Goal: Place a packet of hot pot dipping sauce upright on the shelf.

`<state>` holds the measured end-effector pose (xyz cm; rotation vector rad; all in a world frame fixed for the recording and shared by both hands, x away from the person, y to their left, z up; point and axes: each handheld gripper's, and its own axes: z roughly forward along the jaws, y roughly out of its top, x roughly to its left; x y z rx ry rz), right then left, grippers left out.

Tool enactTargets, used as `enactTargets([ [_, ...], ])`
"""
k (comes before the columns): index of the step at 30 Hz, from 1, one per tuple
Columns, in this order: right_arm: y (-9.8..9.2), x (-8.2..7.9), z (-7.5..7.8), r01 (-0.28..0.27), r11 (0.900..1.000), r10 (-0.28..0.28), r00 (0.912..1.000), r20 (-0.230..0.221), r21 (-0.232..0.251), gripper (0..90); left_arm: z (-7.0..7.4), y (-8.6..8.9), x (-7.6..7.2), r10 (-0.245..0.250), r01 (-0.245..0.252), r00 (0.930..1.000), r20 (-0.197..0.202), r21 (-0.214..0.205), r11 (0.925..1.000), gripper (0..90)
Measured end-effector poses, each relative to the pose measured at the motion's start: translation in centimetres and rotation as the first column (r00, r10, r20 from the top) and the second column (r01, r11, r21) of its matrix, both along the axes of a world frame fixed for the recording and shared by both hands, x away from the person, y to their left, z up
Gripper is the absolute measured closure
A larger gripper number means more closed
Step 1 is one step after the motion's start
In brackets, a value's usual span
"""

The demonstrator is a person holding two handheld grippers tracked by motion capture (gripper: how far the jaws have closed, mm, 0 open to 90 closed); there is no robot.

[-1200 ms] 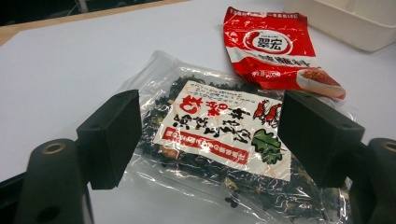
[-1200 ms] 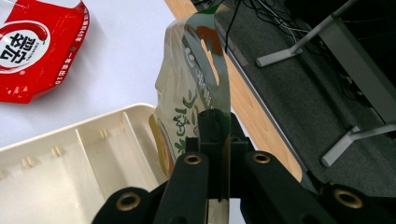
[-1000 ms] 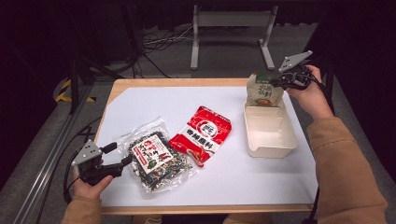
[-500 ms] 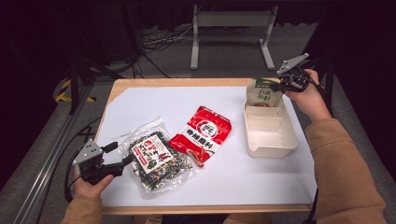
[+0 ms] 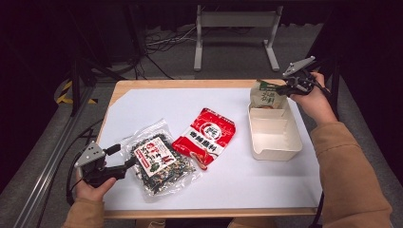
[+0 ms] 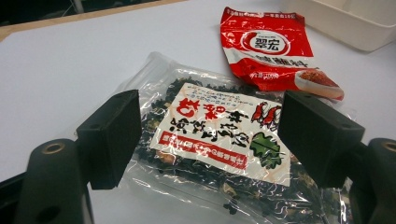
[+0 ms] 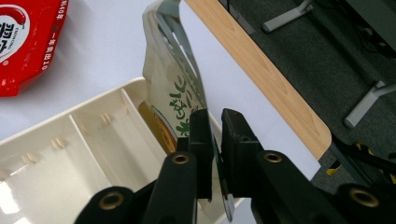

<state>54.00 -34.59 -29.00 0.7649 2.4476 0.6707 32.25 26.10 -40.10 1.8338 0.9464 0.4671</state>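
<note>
- Right gripper view: right gripper (image 7: 214, 140) has just been parting its jaws slightly, the green-and-cream pouch (image 7: 175, 88) edge between them, standing in the cream tray (image 7: 70, 154).
- Left gripper (image 6: 210, 140) gapes wide over the seaweed packet (image 6: 210, 135), gripping nothing.

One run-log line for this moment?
right gripper: jaws just easing open, green pouch edge between them, standing in tray | left gripper: open over seaweed packet | red sachet: on table

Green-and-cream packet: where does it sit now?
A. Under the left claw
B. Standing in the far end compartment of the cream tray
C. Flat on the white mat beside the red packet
B: the green-and-cream packet stands upright in the cream tray's far compartment, at the right claw.
</note>
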Motion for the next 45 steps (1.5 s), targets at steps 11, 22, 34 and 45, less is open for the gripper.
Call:
enactTargets([
  [11,-0.6,-0.4,0.3,0.062,0.9978,-0.064,0.9933,0.096,0.023,56.8,0.0,-0.1,0.1,-0.005,0.005,1.0,0.002,0.004,1.0,22.6],
  [22,-0.7,-2.1,1.5,0.091,0.9906,-0.108,0.9772,0.182,0.102,46.8,0.1,-0.7,0.9,-0.03,0.03,0.9995,0.0,0.001,0.9995,22.6],
  [34,0.2,-6.8,2.5,0.123,0.9609,-0.163,0.9754,0.148,0.248,45.1,0.2,-1.9,2.6,-0.044,0.044,0.9989,-0.016,-0.004,0.999,22.7],
  [45,1.5,-10.9,2.3,0.098,0.919,-0.142,0.986,0.088,0.382,43.6,0.3,-2.7,3.4,-0.072,0.072,0.9973,-0.016,-0.006,0.9974,22.7],
])
